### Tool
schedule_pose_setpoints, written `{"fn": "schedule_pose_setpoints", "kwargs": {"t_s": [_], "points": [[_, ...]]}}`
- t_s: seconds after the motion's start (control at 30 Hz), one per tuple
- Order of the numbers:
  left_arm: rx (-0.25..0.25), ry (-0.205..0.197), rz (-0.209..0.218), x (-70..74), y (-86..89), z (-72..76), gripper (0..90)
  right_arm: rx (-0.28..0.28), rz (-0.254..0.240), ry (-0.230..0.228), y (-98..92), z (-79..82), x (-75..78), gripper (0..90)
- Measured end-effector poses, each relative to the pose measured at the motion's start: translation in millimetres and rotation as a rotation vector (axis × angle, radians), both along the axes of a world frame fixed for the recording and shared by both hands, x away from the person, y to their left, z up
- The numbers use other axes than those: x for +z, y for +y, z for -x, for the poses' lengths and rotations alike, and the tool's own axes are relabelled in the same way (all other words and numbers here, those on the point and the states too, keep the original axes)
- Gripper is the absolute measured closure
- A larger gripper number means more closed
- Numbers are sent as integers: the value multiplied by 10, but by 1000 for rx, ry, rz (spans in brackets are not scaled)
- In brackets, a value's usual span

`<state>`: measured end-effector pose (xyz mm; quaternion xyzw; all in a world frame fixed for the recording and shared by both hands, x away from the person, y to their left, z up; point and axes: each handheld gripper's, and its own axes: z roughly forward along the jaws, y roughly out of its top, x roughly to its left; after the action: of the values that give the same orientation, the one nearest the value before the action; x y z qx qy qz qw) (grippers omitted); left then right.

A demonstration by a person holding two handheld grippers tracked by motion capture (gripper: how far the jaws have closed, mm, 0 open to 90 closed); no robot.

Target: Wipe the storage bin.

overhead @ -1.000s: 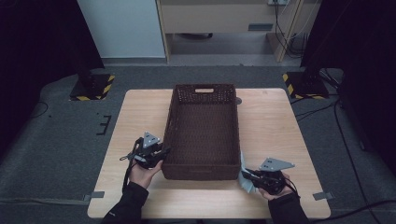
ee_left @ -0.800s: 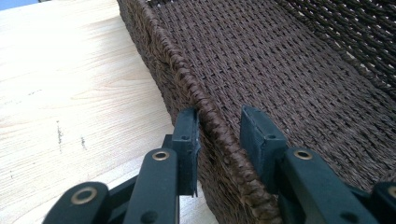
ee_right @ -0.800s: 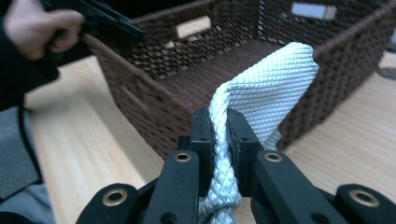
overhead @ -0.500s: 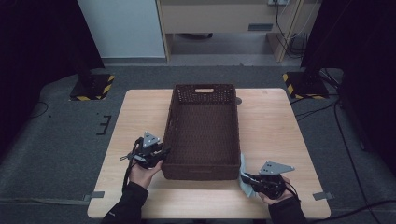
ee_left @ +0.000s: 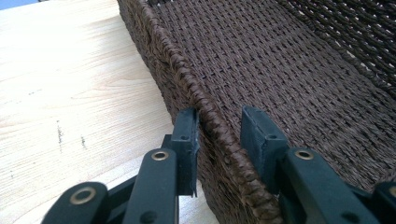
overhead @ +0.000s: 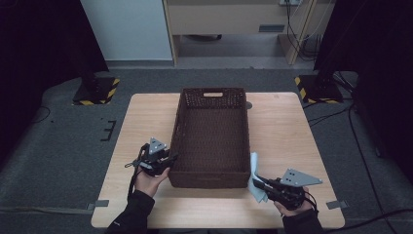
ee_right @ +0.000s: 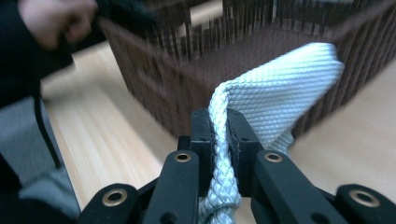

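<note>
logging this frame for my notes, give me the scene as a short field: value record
surface: wooden table
main thing: brown woven basket, nothing inside it
left gripper: jaws straddle the basket's left rim, outer pad against the wall, inner pad with a gap
right gripper: shut on a pale blue cloth
cloth: lifted beside the basket's near right corner, outside it
likely next: cloth goes into the basket

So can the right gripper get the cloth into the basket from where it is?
Probably yes. The right gripper, shut on the pale cloth, sits just outside the basket at its near right corner; only the near wall needs clearing, and the inside looks empty.
</note>
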<state>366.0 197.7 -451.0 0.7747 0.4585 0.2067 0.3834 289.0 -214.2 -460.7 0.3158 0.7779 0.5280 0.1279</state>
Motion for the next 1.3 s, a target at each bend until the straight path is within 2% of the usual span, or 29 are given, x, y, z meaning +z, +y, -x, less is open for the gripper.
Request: {"fn": "schedule_pose_setpoints", "kwargs": {"t_s": [0.2, 0.33, 0.43, 0.5, 0.53, 0.57, 0.7, 0.8, 1.1, 1.17, 1.3], "points": [[-3, 4, 0, 2, 3, -7, 661, -4, 151, 140, 85, -82, -300, 835], [-3, 4, -1, 2, 2, -6, 661, -15, 202, 180, 121, -114, -371, 835], [-3, 4, 1, 1, 3, -6, 661, -34, 201, 169, 90, -123, -344, 834], [-4, 5, 1, 1, 4, -7, 661, -90, 163, 140, -11, -139, -271, 835], [-4, 5, 1, 1, 5, -8, 661, -90, 163, 140, -11, -139, -271, 835], [-6, 6, 4, 0, 6, -11, 660, -164, 126, 104, -165, -167, -202, 835], [-6, 5, 1, 1, 5, -9, 659, -286, 125, 59, -430, -218, -139, 835], [-5, 6, 2, 1, 6, -9, 659, -361, 154, 49, -614, -262, -140, 834], [-6, 6, 0, 1, 6, -10, 658, -488, 193, 81, -974, -333, -199, 833], [-6, 6, -1, 2, 5, -10, 659, -509, 225, 86, -1029, -341, -222, 832], [-7, 6, -3, 3, 4, -11, 659, -525, 237, 127, -1073, -374, -290, 821]]}}
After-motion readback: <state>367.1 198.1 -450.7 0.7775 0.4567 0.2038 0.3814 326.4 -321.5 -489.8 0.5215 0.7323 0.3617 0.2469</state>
